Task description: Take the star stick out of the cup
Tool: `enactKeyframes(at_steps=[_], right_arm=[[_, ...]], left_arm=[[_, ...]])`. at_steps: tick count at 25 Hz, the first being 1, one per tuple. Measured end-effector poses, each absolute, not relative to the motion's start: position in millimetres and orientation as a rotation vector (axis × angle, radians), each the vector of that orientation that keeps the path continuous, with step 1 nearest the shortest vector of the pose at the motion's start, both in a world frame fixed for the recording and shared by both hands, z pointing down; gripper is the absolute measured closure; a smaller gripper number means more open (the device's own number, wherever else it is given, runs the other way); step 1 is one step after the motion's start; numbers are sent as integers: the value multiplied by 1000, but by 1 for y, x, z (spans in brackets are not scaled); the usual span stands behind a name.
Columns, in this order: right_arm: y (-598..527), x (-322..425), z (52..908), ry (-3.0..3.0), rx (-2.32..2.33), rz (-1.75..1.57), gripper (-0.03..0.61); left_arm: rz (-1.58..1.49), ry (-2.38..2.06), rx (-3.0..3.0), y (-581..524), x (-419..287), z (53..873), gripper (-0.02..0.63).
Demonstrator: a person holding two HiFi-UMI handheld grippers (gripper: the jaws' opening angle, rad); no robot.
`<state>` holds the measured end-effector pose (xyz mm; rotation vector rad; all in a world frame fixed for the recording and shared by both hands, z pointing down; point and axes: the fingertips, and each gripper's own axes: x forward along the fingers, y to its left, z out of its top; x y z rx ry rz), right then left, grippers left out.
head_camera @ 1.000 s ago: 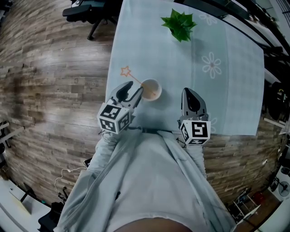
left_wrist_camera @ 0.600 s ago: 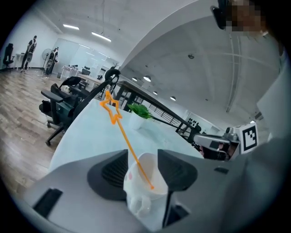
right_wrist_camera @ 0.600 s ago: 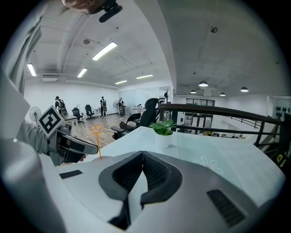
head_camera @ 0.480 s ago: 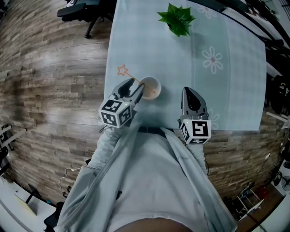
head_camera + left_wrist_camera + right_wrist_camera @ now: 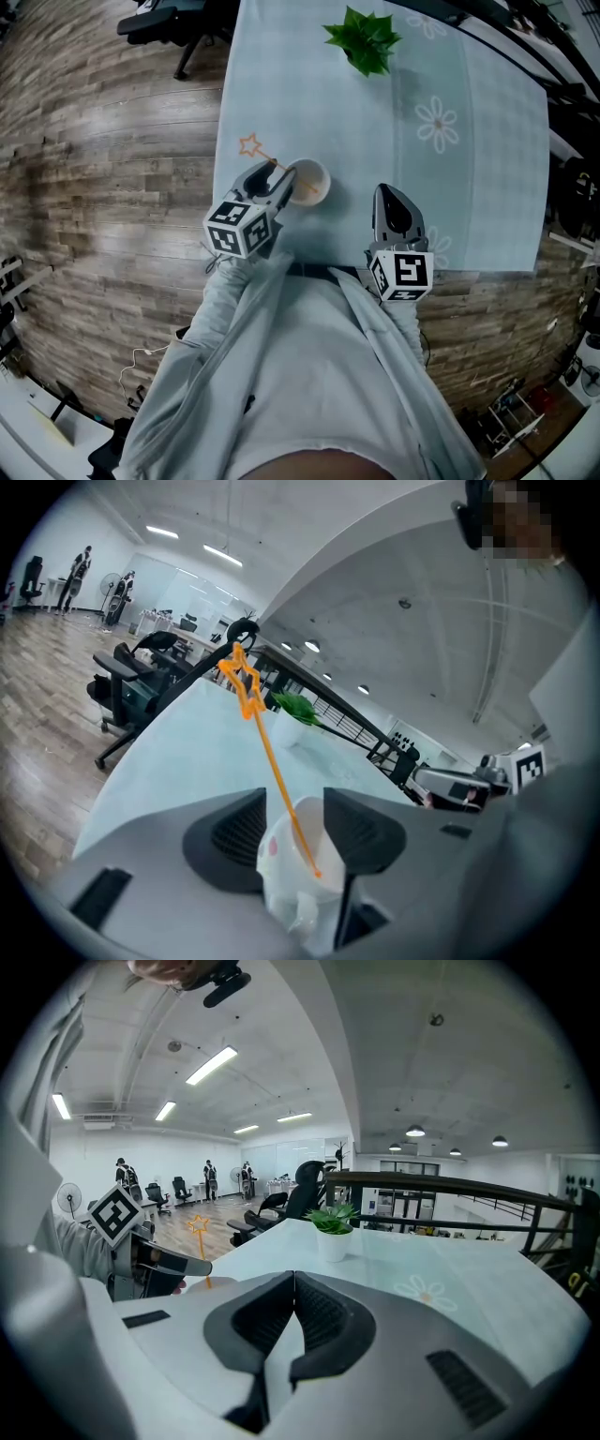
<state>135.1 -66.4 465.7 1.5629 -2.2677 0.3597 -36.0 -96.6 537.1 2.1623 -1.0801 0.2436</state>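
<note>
A small white cup (image 5: 315, 180) with pink spots stands near the table's left edge. The orange star stick (image 5: 249, 145) leans out of it to the left, its star end high over the cloth. In the left gripper view the cup (image 5: 284, 878) sits between the jaws of my left gripper (image 5: 293, 810), with the star stick (image 5: 270, 759) rising between them. That left gripper (image 5: 278, 175) is open around the cup, which nearly fills the gap. My right gripper (image 5: 390, 194) hovers to the cup's right, shut and empty. Its view shows the right gripper (image 5: 293, 1283) with the jaws meeting and the star stick (image 5: 198, 1225) at the left.
A potted green plant (image 5: 362, 39) stands at the table's far side. The table (image 5: 478, 187) wears a pale cloth with daisy prints. An office chair (image 5: 178, 23) stands on the wooden floor beyond the table's left edge.
My left gripper has edged forward, so the cup now sits deeper between its jaws. The right gripper has stayed where it was.
</note>
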Motion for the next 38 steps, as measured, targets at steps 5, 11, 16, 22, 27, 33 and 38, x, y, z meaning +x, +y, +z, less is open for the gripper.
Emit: enactKeyframes(at_steps=[5, 11, 16, 22, 27, 33, 38], right_arm=[[-64, 136, 463, -2269, 1562, 354, 563], [-61, 138, 465, -2265, 1554, 353, 563], [-59, 140, 466, -2257, 1548, 349, 563], [-59, 140, 466, -2258, 1536, 337, 563], [-56, 140, 465, -2252, 1539, 336, 563], [-54, 141, 462, -2250, 1553, 331, 563], [-54, 139, 459, -2254, 1564, 323, 563]], left_arm=[[216, -1101, 2153, -95, -37, 536, 454], [205, -1096, 2141, -95, -36, 539, 482], [205, -1109, 2131, -92, -38, 539, 534], [181, -1103, 2114, -92, -38, 538, 575], [157, -1092, 2121, -91, -36, 535, 581], [127, -1091, 2137, -91, -34, 529, 584], [109, -1085, 2149, -91, -36, 523, 586]])
